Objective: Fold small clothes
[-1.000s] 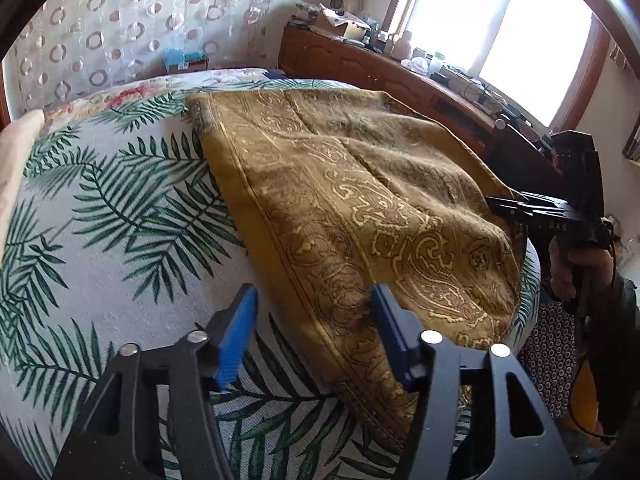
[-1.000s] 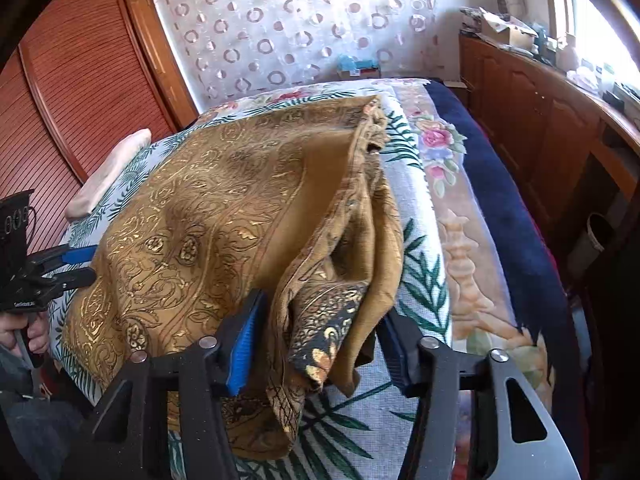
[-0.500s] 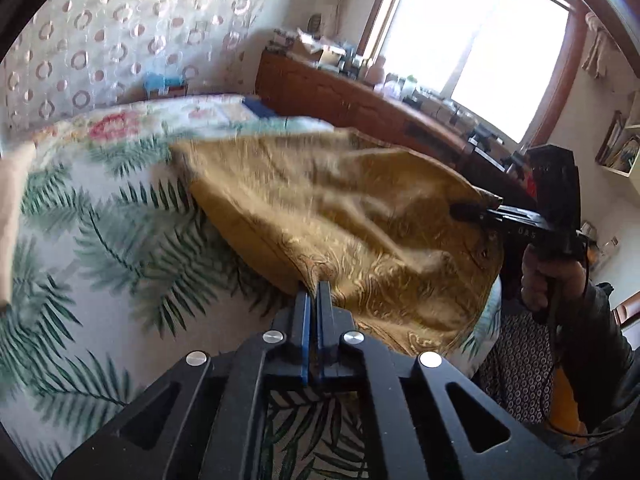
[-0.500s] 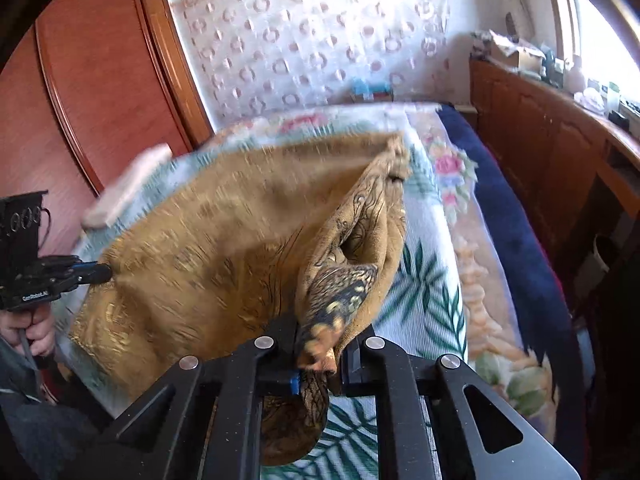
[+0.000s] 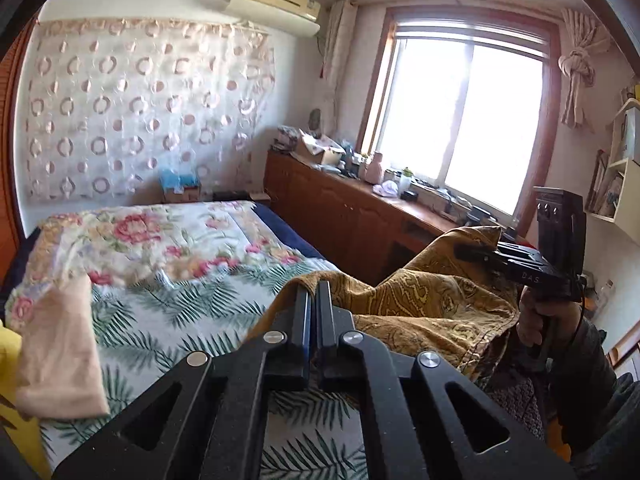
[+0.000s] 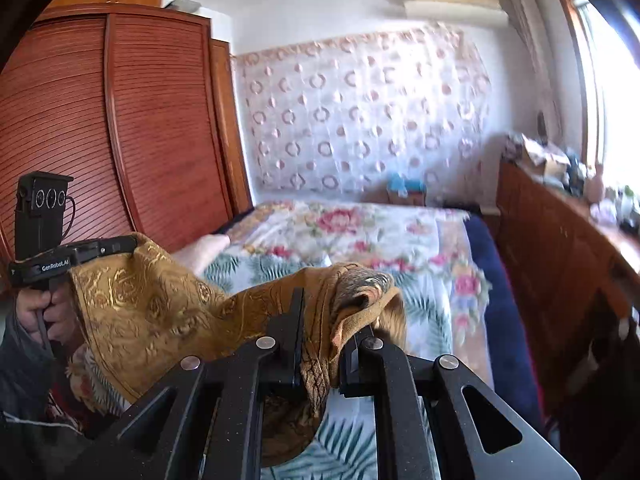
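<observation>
**Gold-patterned cloth held up between two grippers above the bed**

One garment is in play: a mustard-brown woven cloth with a gold paisley and medallion print (image 6: 152, 304). It hangs in the air over the near end of the bed, stretched loosely between the two grippers and sagging in the middle, with soft folds and a darker hem along its lower edge. In the left wrist view the same cloth (image 5: 420, 300) runs from the near fingers across to the far gripper, bunched into a peak where it is pinched.

The left gripper (image 5: 313, 308) is clenched on one edge of the cloth, its two black fingers pressed nearly together with a blue pad showing between them. The right gripper (image 6: 324, 340) is clamped on a thick gathered wad of the cloth, which spills over and between its fingers; the jaws stand a little apart around that bunch. Each gripper is held by a hand on a pistol-style handle.

Beneath the cloth lies the bed (image 5: 192, 312), covered with a white sheet printed with green palm fronds and, farther up, a pink rose-patterned quilt (image 5: 136, 236). On the bed, to the left of the cloth, rests one pale peach folded cloth (image 5: 60, 344).

Beyond the bed hangs a sheer curtain with pink rings (image 6: 360, 120). One tall reddish wooden slatted wardrobe (image 6: 120, 128) stands to the bed's left, one long brown wooden cabinet with cluttered top (image 5: 344, 216) to its right under a bright window (image 5: 460, 120), and one wall air conditioner (image 5: 276, 4) sits above.
</observation>
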Demonstrator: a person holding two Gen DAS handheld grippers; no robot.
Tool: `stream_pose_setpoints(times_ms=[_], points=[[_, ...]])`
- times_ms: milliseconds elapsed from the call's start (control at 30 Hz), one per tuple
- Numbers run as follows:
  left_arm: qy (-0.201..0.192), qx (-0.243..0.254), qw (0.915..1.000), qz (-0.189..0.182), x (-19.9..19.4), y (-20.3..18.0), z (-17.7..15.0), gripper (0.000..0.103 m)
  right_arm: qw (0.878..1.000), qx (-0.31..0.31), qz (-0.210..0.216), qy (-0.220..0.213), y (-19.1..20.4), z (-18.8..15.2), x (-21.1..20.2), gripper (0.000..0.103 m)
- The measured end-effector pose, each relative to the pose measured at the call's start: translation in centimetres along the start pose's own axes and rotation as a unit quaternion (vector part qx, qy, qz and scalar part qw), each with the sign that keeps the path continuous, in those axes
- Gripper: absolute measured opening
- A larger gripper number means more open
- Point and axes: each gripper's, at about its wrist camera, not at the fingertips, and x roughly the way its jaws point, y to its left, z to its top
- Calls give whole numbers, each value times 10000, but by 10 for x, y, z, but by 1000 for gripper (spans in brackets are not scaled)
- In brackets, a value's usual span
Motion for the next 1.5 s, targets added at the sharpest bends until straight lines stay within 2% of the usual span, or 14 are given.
stream_pose_setpoints(times_ms=[133,233,400,500,600,667,733,867,933,1100,1233,1267,1400,1500], points=[[-125,82,9994,307,5,18,21,2,9991,-393,-152,-59,13,33,24,12],[-376,211,9965,718,3,35,47,2,9980,-589,-225,-97,25,56,51,12],[-813,328,9884,1236,-12,60,77,2,9946,-799,-305,-595,38,84,89,11],[-542,382,9895,1287,-12,72,61,2,9951,-690,-234,-670,45,89,98,11],[-61,339,9907,1319,1,80,15,2,9962,-799,-144,-316,49,57,111,11],[444,368,9892,1347,11,84,-39,2,9952,-952,-39,199,53,13,119,11],[912,212,9881,1221,20,86,-86,2,9937,-791,201,774,53,-38,128,11],[1433,-70,9830,1146,34,83,-153,2,9844,-427,494,1633,57,-121,140,11],[1507,-303,9821,1090,33,81,-169,2,9786,-371,426,1981,62,-150,146,12],[1589,-243,9790,1257,24,70,-178,2,9787,-65,379,2017,58,-155,153,14],[1666,-187,9769,1328,18,72,-177,3,9800,-29,243,1976,62,-159,159,25],[1688,-207,9761,1355,17,72,-181,5,9802,-46,166,1975,65,-164,149,30],[1760,-338,9753,1291,17,75,-189,44,9791,31,94,2033,61,-170,132,42],[1842,-393,9741,1251,16,73,-196,46,9779,101,112,2083,63,-173,127,43]])
